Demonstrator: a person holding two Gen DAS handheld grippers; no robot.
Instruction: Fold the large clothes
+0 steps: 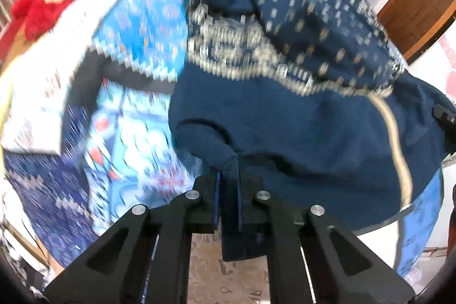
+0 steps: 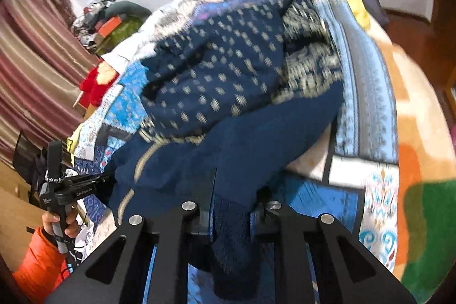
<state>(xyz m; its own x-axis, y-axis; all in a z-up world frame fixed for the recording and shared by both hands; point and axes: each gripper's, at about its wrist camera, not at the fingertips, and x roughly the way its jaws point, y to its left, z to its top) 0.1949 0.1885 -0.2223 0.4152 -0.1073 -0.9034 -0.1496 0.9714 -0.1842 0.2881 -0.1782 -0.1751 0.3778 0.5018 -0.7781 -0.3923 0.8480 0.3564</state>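
Note:
A large navy sweater (image 1: 285, 118) with cream dots and a cream patterned band lies bunched on the bed. In the left wrist view my left gripper (image 1: 229, 175) is shut on a fold of its plain navy edge. In the right wrist view the same sweater (image 2: 228, 81) fills the middle, and my right gripper (image 2: 233, 201) is shut on another part of its navy edge, with cloth hanging down between the fingers. The left gripper (image 2: 94, 185) shows there at the sweater's left side, held by a hand (image 2: 64, 221) in an orange sleeve. Both views are blurred.
A blue patchwork bedcover (image 1: 136, 24) lies under the sweater. A red plush toy (image 1: 37, 7) sits at the bed's far left. An orange and green blanket (image 2: 413, 175) lies on the right. Striped curtains (image 2: 28, 61) hang on the left, with a clutter pile (image 2: 108, 19) behind the bed.

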